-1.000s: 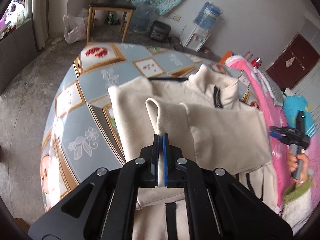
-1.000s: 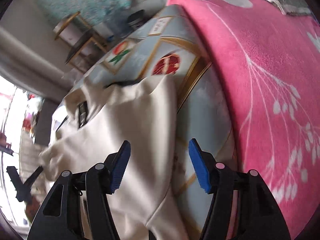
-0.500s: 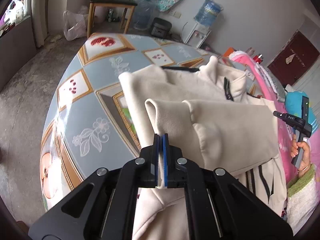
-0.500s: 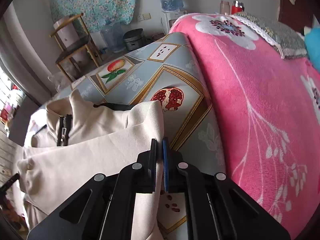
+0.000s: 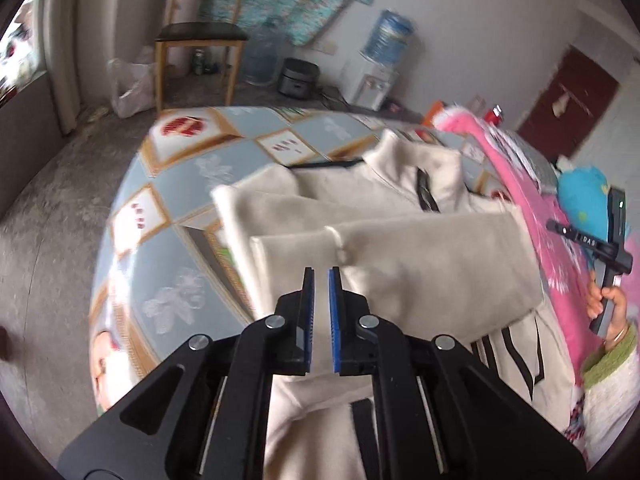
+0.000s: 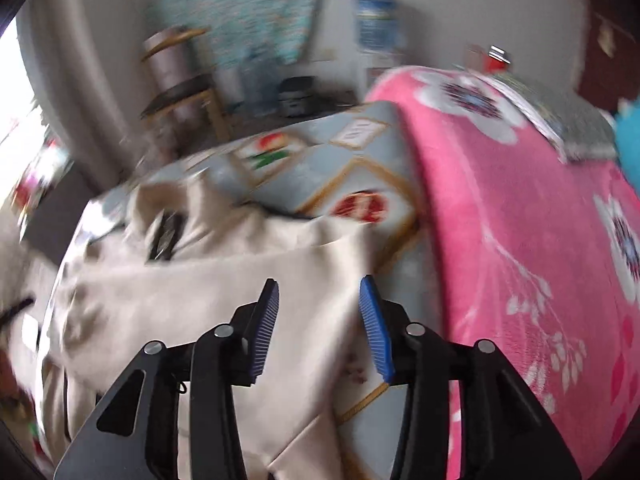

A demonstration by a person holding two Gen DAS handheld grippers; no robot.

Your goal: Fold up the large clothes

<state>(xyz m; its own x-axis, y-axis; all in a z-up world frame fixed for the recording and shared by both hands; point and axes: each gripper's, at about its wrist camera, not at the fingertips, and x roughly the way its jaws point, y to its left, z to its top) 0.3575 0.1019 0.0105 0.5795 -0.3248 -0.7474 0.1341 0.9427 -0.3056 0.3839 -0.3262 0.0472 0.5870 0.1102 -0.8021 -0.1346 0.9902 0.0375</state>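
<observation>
Jacket: the cream jacket (image 5: 400, 264) lies folded on the patterned tablecloth (image 5: 168, 248), just ahead of both your tongs.
Hard to read: the right wrist view is motion-blurred; the jacket's lower part is cut off behind your left tongs.
Left tongs (image 5: 321, 276): your jaws are opening, a narrow gap, pads clear of the cloth.
Right tongs (image 6: 318, 292): your jaws are opening, moderately wide, nothing gripped.
Containers: water bottle (image 5: 390, 38) on the dispenser, contents unclear.
Surroundings: pink blanket (image 6: 520, 240) right of the right tongs; chair (image 5: 200, 36) well beyond.
</observation>
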